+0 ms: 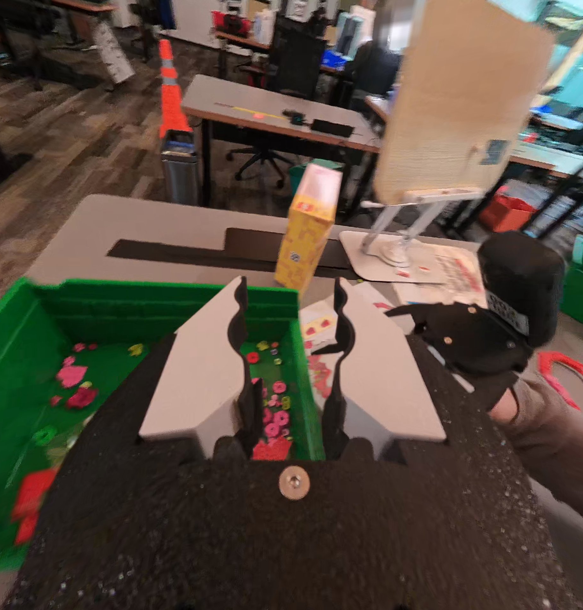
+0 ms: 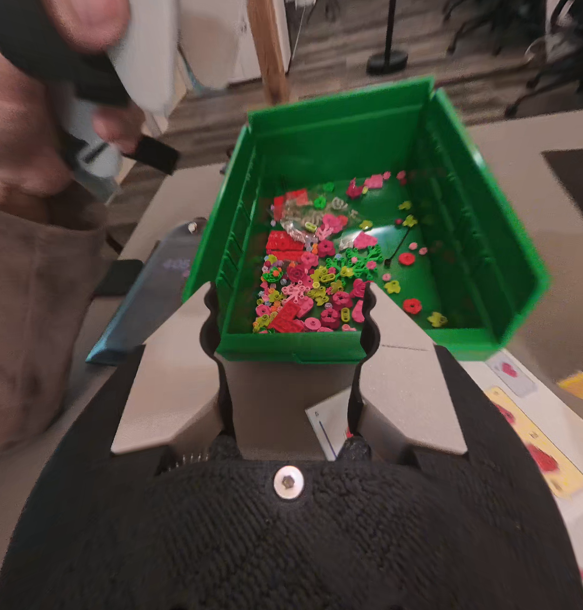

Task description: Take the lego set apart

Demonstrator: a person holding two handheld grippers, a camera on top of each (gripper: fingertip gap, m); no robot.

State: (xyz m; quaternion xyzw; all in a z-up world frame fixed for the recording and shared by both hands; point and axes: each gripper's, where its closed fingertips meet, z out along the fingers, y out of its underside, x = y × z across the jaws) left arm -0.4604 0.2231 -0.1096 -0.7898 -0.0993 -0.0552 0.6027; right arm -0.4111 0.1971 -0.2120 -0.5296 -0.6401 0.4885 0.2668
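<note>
A green bin (image 2: pixel 333 132) holds several loose lego pieces (image 2: pixel 316 280) in pink, red, lime and green, along with clear plastic bags. My right gripper (image 2: pixel 290 297) is open and empty, its fingertips over the bin's near wall. My left gripper (image 1: pixel 290 297) is open and empty above the right end of the same bin (image 1: pixel 19 346), with loose pieces (image 1: pixel 276 419) below its jaws. The right gripper's black body (image 1: pixel 465 333) shows to the right, over the table. A red curved lego piece (image 1: pixel 546 364) lies on the table at the far right.
A yellow lego box (image 1: pixel 306 231) stands upright behind the bin. A white monitor stand (image 1: pixel 392 251) and printed instruction sheets (image 1: pixel 448 274) lie to the right. An instruction booklet (image 2: pixel 541 445) lies right of my right gripper. A hand (image 2: pixel 26 132) holds the left gripper's handle at upper left.
</note>
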